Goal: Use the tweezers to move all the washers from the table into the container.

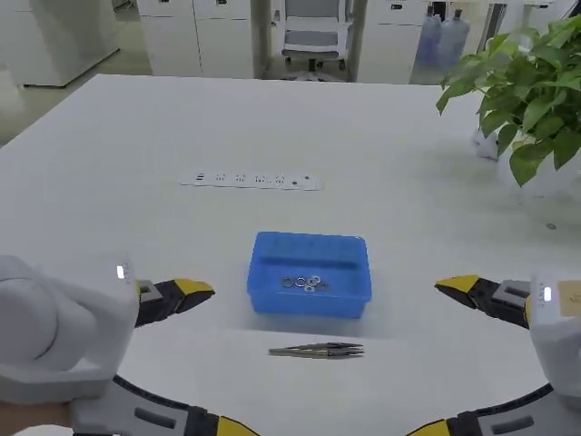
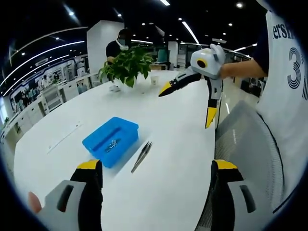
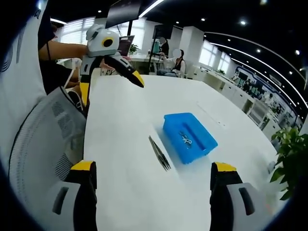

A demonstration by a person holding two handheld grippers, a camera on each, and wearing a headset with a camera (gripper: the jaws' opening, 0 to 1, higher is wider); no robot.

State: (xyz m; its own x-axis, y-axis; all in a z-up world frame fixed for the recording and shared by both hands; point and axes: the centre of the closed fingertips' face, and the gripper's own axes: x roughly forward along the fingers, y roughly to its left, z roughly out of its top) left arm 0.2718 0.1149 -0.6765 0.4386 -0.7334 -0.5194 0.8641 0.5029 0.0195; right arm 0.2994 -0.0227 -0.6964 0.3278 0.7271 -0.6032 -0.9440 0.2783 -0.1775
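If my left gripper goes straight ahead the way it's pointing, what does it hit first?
Probably bare table, just right of the tweezers in the left gripper view; the blue container lies further left. Depth is unclear.

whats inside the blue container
A small cluster of metal washers lies on the floor of the blue container, near its middle. They are too small to count; nothing covers them.

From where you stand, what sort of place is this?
Probably an open-plan office or lab. A big white table sits in front, an office chair and white cabinets stand behind it, and the right gripper view shows rows of desks under ceiling strip lights.
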